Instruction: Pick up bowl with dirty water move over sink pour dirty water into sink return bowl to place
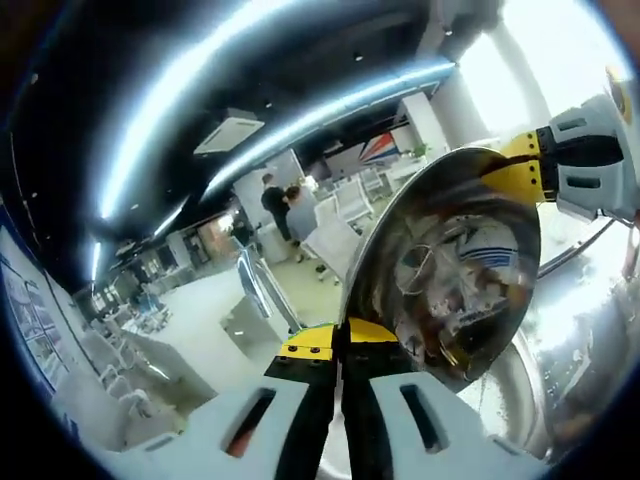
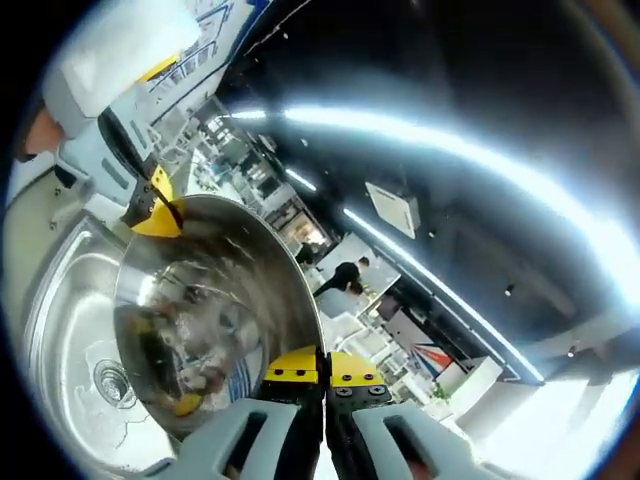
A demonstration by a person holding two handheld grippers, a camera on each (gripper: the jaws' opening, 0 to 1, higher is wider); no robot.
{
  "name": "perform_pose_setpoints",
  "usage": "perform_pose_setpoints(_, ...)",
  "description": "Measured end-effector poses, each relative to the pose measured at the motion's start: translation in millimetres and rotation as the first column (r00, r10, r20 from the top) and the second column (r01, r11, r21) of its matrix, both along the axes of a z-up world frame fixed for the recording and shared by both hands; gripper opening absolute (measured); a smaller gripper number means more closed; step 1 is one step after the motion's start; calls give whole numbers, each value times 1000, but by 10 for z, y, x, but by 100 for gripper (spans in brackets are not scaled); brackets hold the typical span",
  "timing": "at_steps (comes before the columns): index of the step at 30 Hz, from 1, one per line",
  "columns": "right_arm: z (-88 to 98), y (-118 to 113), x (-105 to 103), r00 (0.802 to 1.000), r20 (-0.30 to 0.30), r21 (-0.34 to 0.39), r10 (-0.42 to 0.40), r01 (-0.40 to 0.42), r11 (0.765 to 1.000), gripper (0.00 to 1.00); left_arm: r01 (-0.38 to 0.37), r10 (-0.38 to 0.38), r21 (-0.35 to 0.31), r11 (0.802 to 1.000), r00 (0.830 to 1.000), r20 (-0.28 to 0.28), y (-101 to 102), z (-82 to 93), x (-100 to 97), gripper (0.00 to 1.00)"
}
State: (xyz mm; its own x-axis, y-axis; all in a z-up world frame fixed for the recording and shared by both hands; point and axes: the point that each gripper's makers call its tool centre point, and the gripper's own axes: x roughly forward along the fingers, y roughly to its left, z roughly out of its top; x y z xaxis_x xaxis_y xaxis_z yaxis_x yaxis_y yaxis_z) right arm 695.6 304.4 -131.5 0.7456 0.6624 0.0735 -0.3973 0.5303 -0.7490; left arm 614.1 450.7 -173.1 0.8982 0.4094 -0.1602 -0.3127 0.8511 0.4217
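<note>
The bowl is held up on edge over the sink, pinched at two opposite points of its rim. The left claw is clenched on the near rim in its own view, its yellow-tipped jaws pressed together with the thin metal edge between them; the right claw is clenched the same way on the opposite rim, and each claw appears at the far edge of the bowl in the other's view.

The step in hand looks like the pour itself, with the bowl tipped steeply. To do it well, both claws should roll together at one rate so the rim does not twist out of either pinch, and the low lip should stay above the basin, near the drain, until the flow stops.

The bowl is polished stainless steel, thin-walled, round and deep, mirror-bright inside and throwing warped reflections; brownish and yellowish residue clings to its inner wall. Such a slick rim likely offers little friction. The sink is brushed steel with rounded corners and a ringed drain, and its floor looks wet.
</note>
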Motion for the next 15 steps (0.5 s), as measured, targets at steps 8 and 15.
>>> perform_pose_setpoints(8, 118, -31, -46, 1000, 22, 14, -3, 2, 1000, 0, -2, 1, 17, 1000, 1000, 19, -26, 115, -48, 0)
perform_pose_setpoints(15, 205, -29, -81, 999, 50, 39, -1, -1, 999, 0, -10, 8, 42, 999, 999, 48, -13, 218, -68, 0)
